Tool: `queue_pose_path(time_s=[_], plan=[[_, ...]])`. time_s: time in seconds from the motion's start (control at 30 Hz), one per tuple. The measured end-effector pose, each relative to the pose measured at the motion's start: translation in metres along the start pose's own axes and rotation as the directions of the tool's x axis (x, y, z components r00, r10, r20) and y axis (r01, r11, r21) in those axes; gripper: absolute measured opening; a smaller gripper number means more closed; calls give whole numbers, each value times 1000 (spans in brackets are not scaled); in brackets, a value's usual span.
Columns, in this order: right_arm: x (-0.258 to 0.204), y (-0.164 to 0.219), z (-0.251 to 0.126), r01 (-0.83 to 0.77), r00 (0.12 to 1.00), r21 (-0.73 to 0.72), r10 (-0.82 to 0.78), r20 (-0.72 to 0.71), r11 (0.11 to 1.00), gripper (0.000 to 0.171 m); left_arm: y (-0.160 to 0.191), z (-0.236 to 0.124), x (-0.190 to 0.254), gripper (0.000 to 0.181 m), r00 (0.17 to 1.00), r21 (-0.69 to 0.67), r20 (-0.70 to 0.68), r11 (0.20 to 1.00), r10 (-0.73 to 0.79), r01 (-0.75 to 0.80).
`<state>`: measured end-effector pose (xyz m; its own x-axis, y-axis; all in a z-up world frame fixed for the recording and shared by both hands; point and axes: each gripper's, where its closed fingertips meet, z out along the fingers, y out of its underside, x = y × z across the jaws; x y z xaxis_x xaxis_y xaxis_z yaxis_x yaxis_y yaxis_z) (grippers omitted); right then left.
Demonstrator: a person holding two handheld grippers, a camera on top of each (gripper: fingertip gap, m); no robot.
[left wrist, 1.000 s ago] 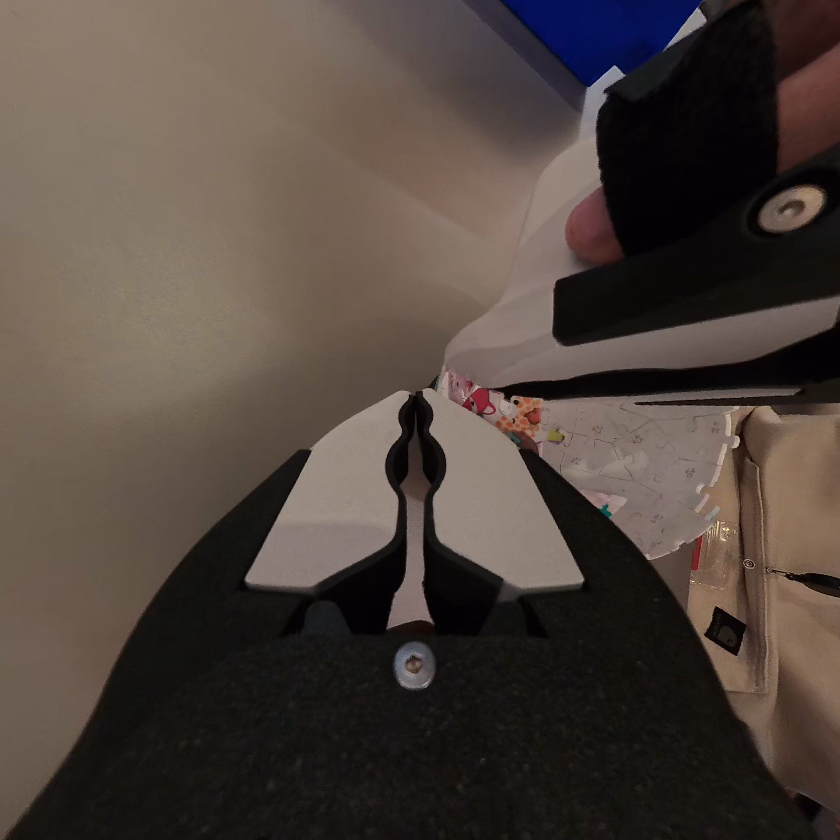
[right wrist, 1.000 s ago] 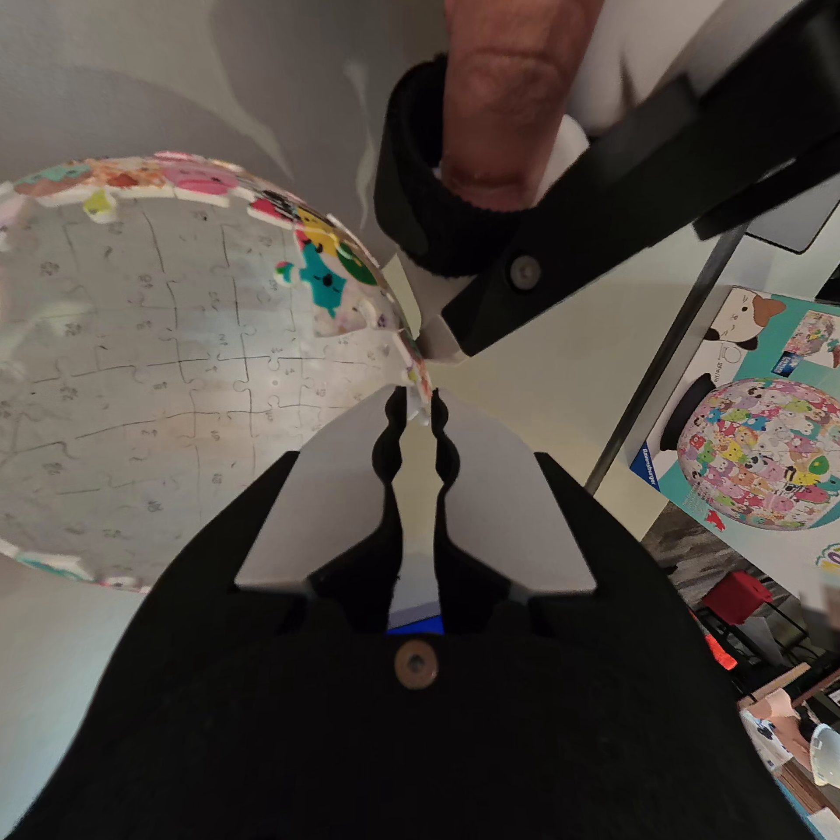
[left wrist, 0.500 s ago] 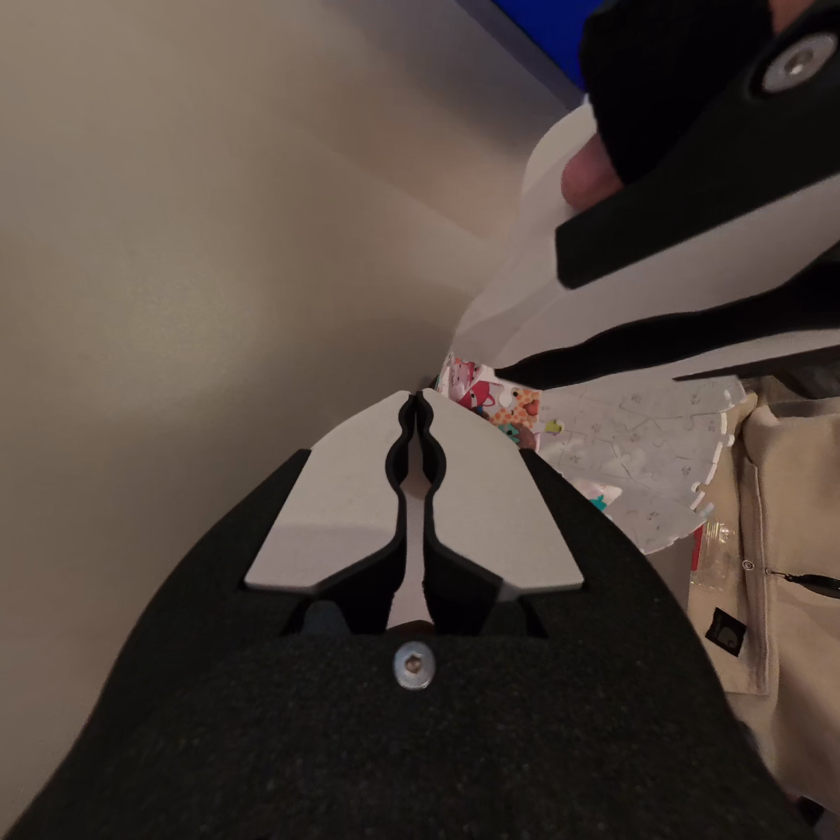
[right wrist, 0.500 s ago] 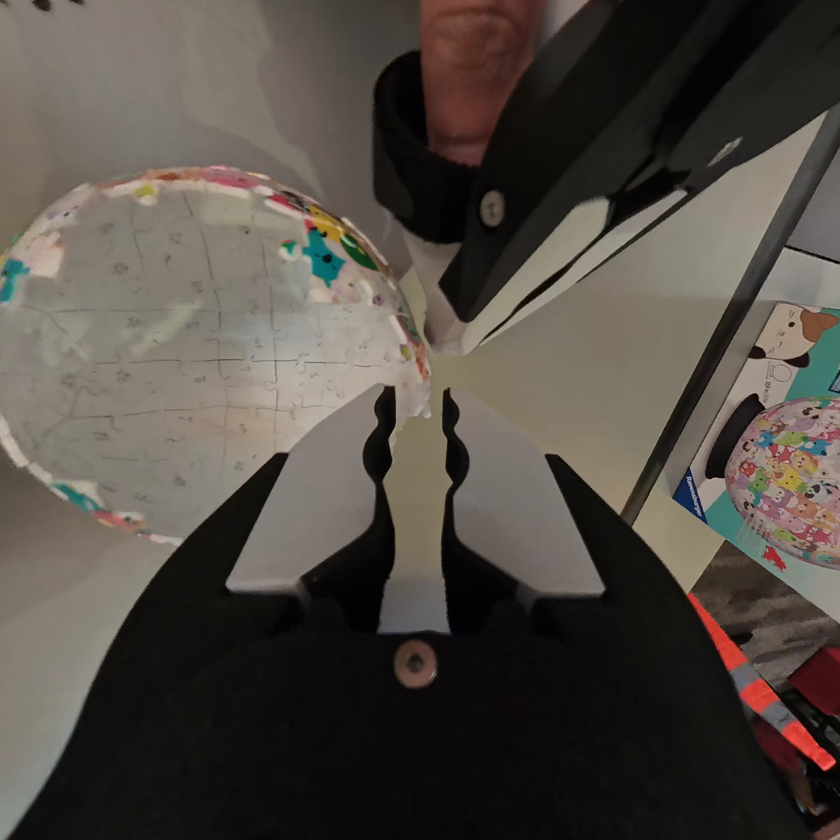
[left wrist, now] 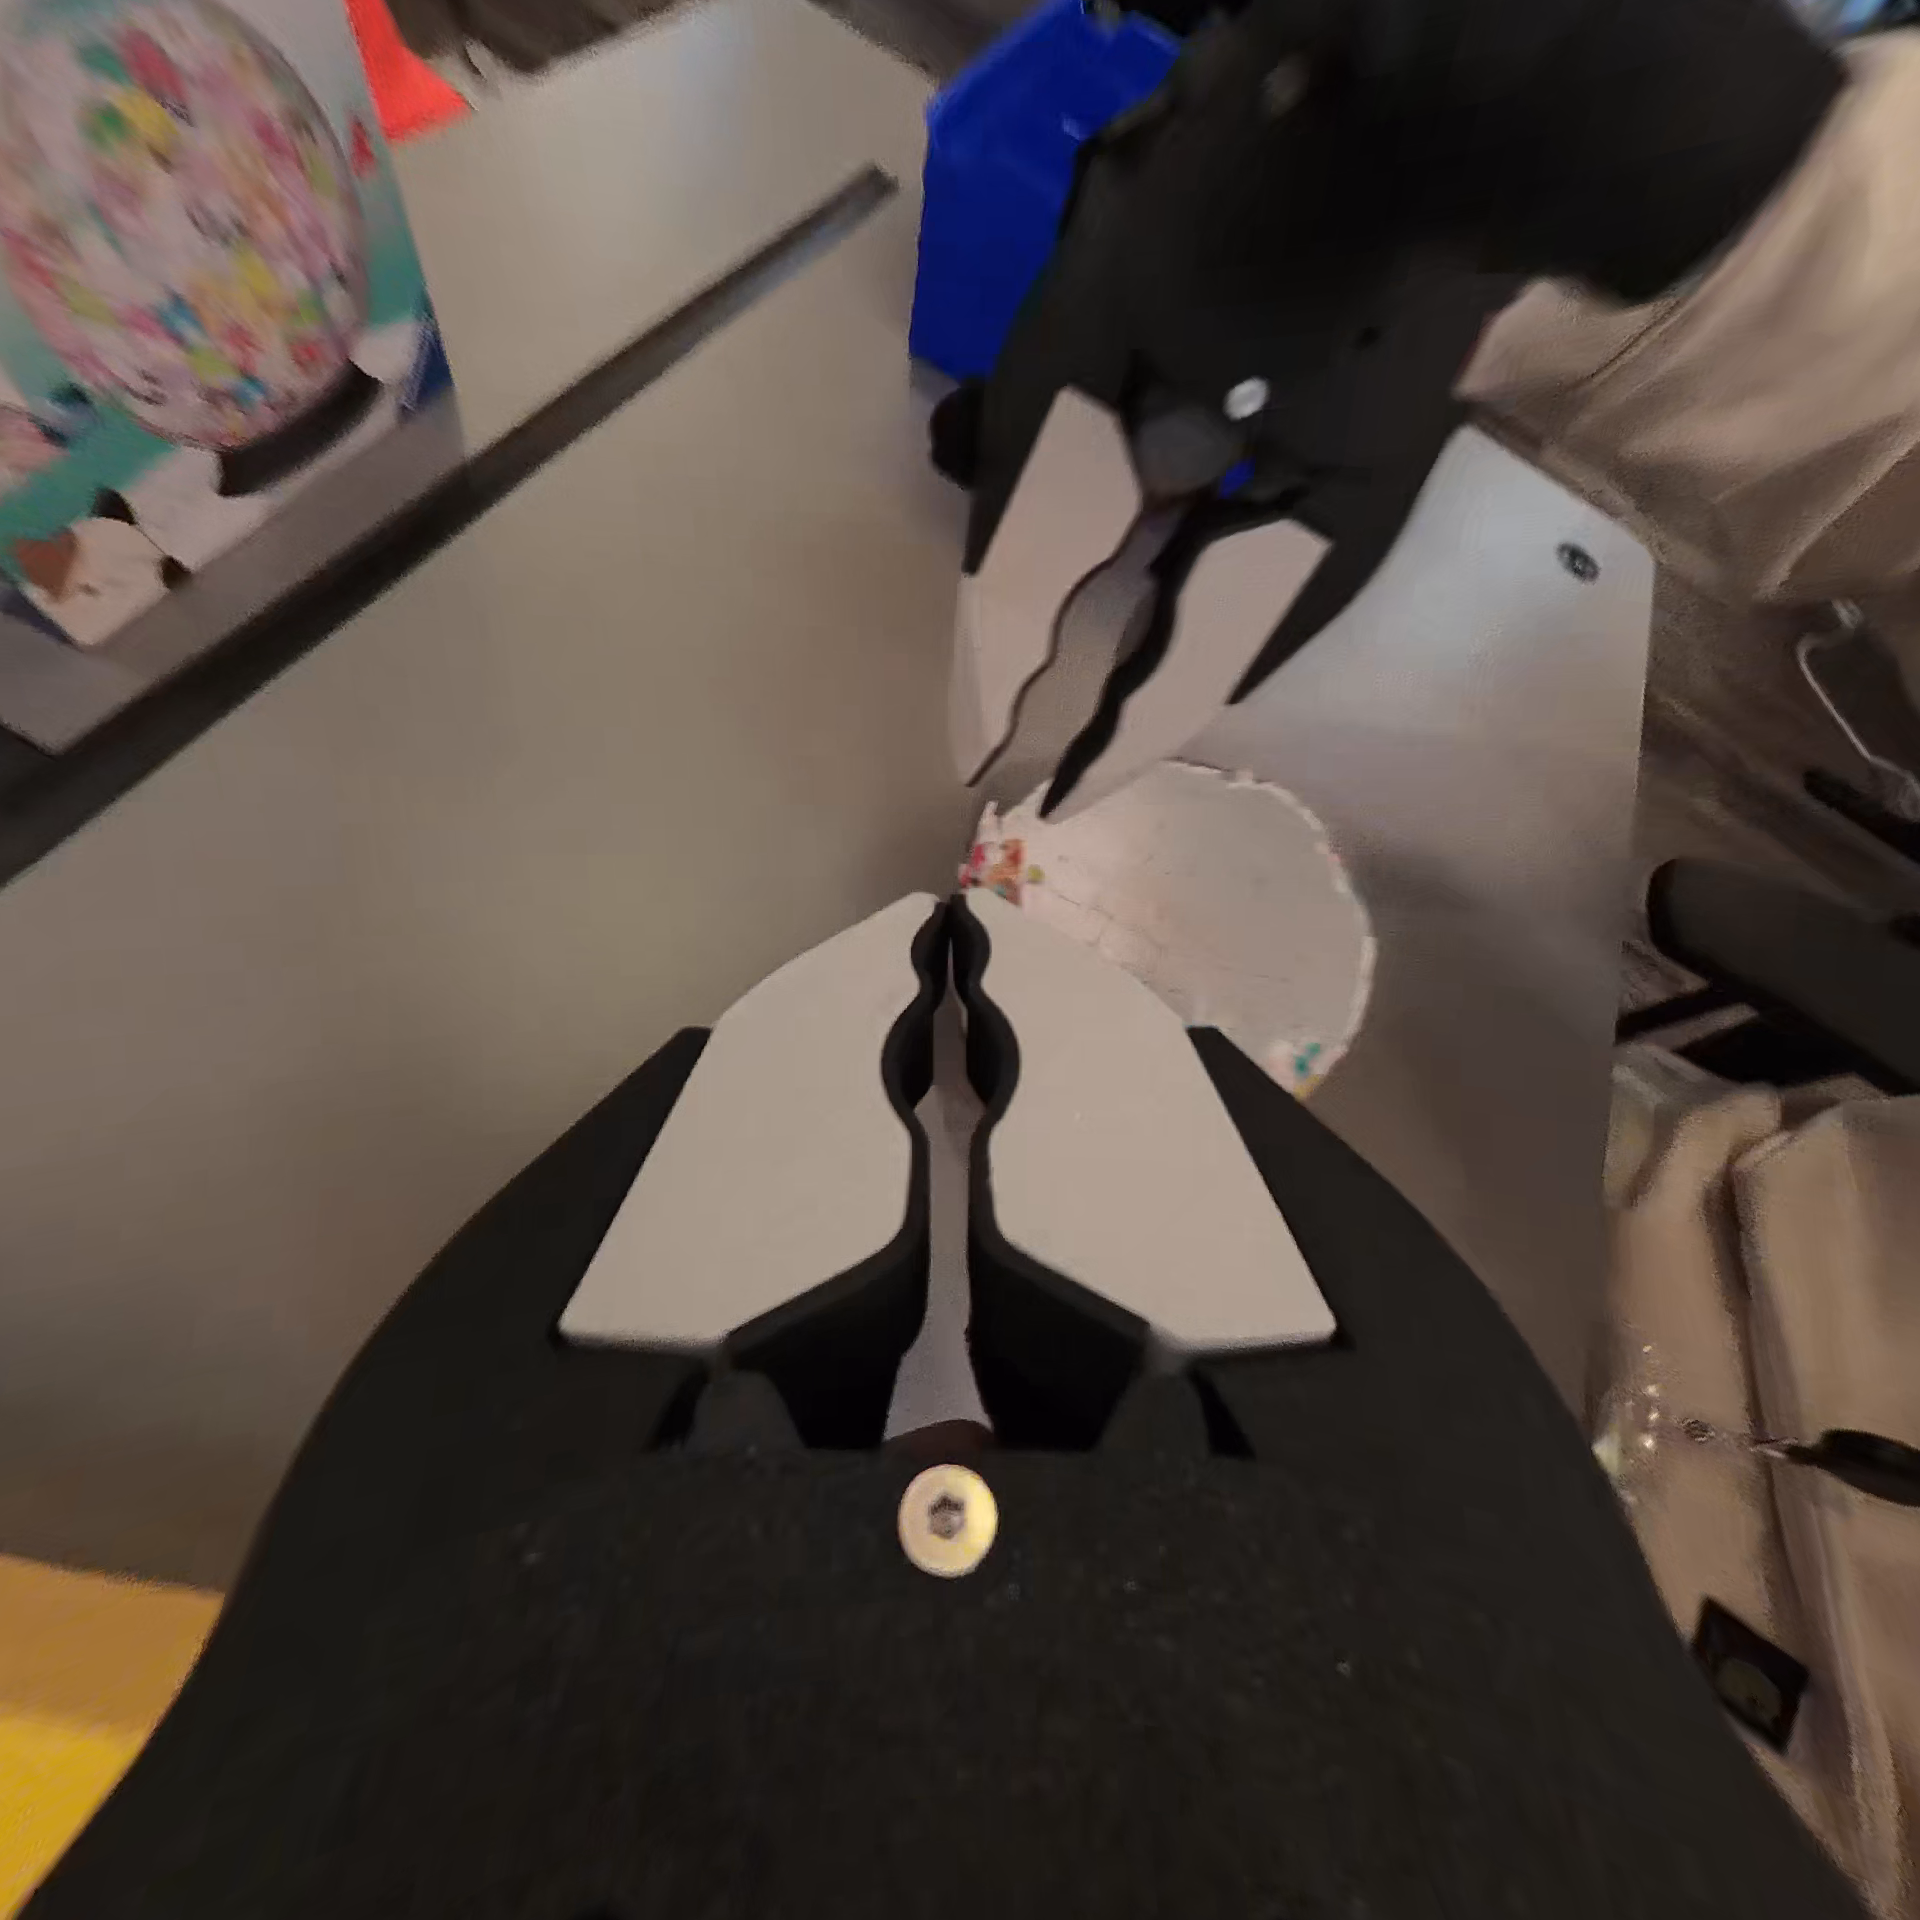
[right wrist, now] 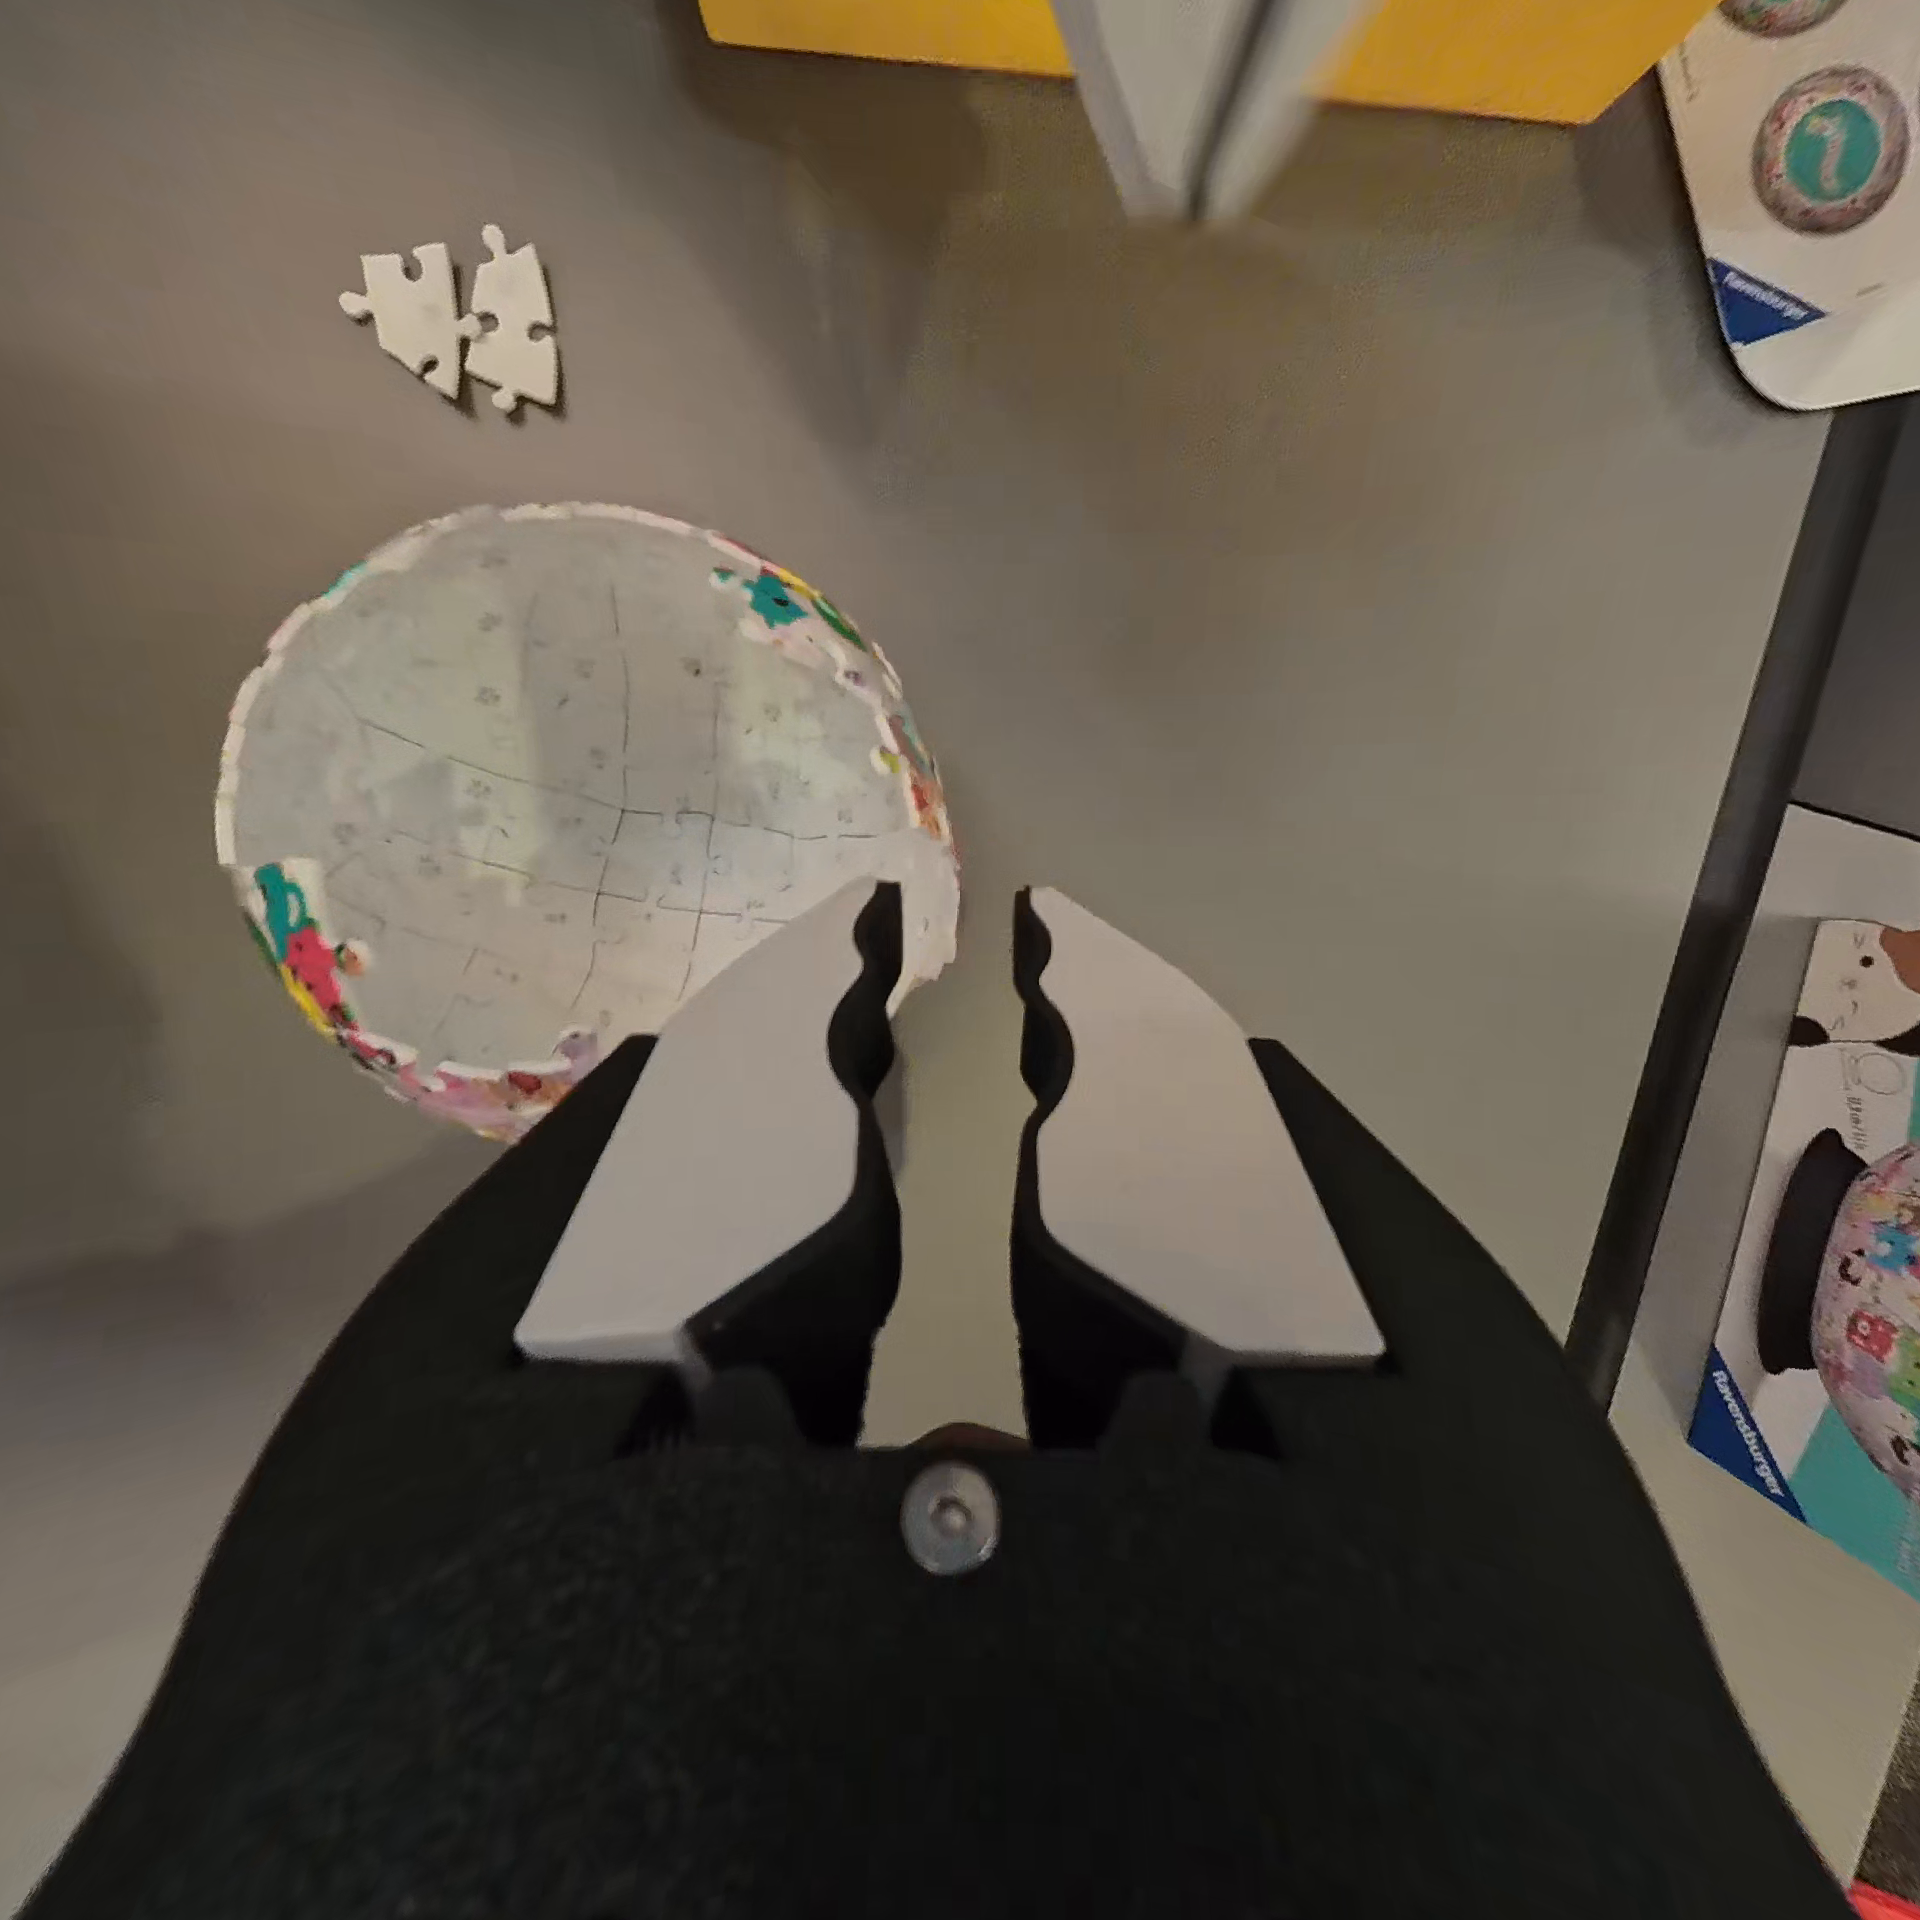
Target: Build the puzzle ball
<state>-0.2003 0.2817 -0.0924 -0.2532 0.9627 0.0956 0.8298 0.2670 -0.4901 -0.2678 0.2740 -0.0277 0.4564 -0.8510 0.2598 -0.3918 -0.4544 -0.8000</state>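
Note:
The half-built puzzle ball is an open shell with a white inside and a colourful rim; it lies on the grey table. It also shows in the left wrist view. My right gripper is open and empty, its left finger over the shell's near-right rim in the view. In the left wrist view, the right gripper hangs just above the shell's rim. My left gripper is shut and empty beside the shell; in the right wrist view it is blurred at the top. Two joined white puzzle pieces lie beyond the shell.
The puzzle box stands to the right past the table's dark edge; it also shows at the top left of the left wrist view. A yellow box sits at the far side. A blue object and beige fabric are nearby. Across from one pair of fingers to the other is roughly 9 centimeters.
My right gripper opened, let go of the shell's rim and drew back. My left gripper pulled away, still shut. The shell now lies on the table.

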Motion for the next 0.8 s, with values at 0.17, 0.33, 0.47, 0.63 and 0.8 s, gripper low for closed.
queue_pose_path(time_s=[0.17,0.33,0.47,0.63,0.8], plan=[[-3,11,13,-33,999,-90,36,29,995,30,28,-54,74,0,999,152,51,988,0,-8],[1,20,23,-35,999,-121,39,31,992,30,89,-70,139,0,994,217,94,976,-54,32],[1,13,27,-9,998,-67,13,59,998,28,125,-64,184,0,995,245,28,965,-98,88],[-4,10,30,-30,992,-67,38,121,997,25,145,-49,209,0,991,294,-51,946,-128,137],[-6,12,33,-27,990,-108,42,134,994,19,161,-35,210,0,987,241,-78,958,-138,153]])
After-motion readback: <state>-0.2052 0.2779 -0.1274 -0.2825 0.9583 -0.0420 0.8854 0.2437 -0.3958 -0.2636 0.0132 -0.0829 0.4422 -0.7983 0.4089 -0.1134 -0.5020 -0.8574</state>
